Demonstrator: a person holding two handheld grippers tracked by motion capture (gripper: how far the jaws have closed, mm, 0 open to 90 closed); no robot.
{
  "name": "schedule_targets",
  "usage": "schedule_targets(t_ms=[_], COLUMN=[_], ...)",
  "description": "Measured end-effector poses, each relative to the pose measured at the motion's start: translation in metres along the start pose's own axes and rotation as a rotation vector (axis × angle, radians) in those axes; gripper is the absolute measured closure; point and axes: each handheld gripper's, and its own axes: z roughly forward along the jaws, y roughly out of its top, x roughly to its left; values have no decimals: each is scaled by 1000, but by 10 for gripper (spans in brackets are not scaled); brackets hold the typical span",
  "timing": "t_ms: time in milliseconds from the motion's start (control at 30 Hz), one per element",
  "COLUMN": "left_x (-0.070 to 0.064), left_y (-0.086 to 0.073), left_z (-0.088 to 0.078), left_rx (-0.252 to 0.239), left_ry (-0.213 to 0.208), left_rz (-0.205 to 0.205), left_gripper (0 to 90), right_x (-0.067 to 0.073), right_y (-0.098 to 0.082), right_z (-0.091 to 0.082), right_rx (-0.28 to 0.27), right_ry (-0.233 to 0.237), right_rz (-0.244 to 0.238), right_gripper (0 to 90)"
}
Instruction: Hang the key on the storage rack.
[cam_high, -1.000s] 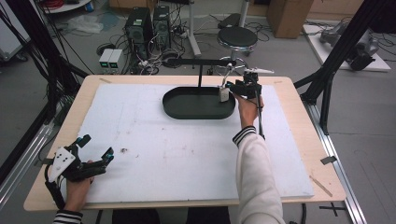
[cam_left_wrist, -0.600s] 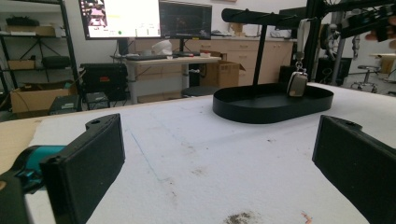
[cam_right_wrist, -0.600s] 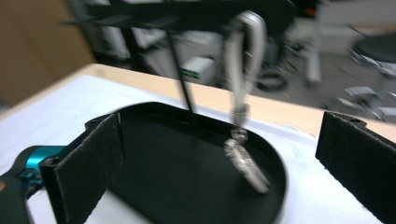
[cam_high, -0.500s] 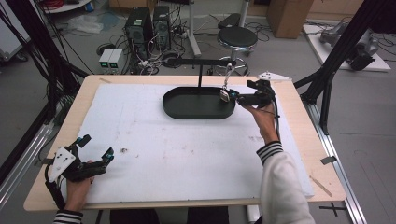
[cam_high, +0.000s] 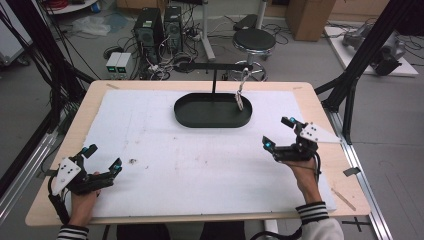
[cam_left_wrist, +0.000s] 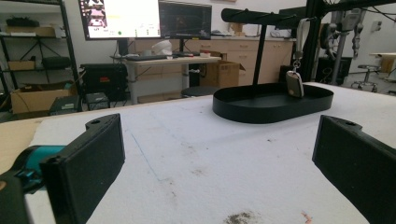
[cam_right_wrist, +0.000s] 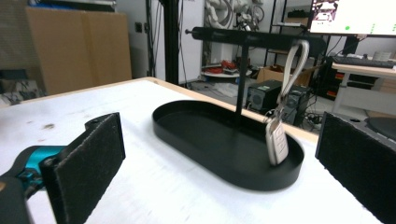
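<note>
R gripper (cam_high: 280, 134) sits over the white mat (cam_high: 200, 165) on the table's right side, jaws spread wide w/ nothing between them; they've just been opening, and in the right gripper view the two black pads frame empty air. It's well apart from the key fob (cam_high: 239, 102), which hangs by a pale strap (cam_right_wrist: 293, 70) from the crossbar (cam_high: 215, 66) of the black stand. The fob dangles upright at the right end of the oval black tray (cam_high: 200, 120), its lower end down inside the tray, near the rim; can't tell if it touches the tray floor. The stand's post (cam_right_wrist: 241, 79) rises from the tray's far side. L gripper (cam_high: 102, 157) rests at the near-left corner of the mat in the person's left hand (cam_high: 82, 205), jaws likewise apart and holding nothing; the left gripper view looks across the mat toward tray and fob, both well off. A small dark smudge (cam_high: 133, 161) marks the mat just beside the L gripper's tip. The mat covers most of the wooden table (cam_high: 320, 100). Beyond the far edge: a round stool (cam_high: 254, 39), PC towers (cam_high: 160, 25) and loose cables on the floor.
</note>
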Motion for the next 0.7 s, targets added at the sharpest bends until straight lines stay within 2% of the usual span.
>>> schedule_targets(t_ms=[167, 333, 433, 700], left_x=[0, 0, 0, 0], left_y=[0, 0, 0, 0], left_z=[0, 0, 0, 0], left_rx=[-2, -1, -1, 1], left_ry=[-1, -2, -2, -1], left_rz=[-1, -2, -2, 5], left_gripper=[28, 28, 28, 28], right_x=[5, 7, 7, 11], right_y=[-29, -52, -65, -68], right_z=[-15, -19, -17, -17], right_rx=[-4, 13, 6, 20], right_ry=[-30, -81, -89, -103], right_rz=[4, -13, 22, -7], right_gripper=[3, 3, 3, 4])
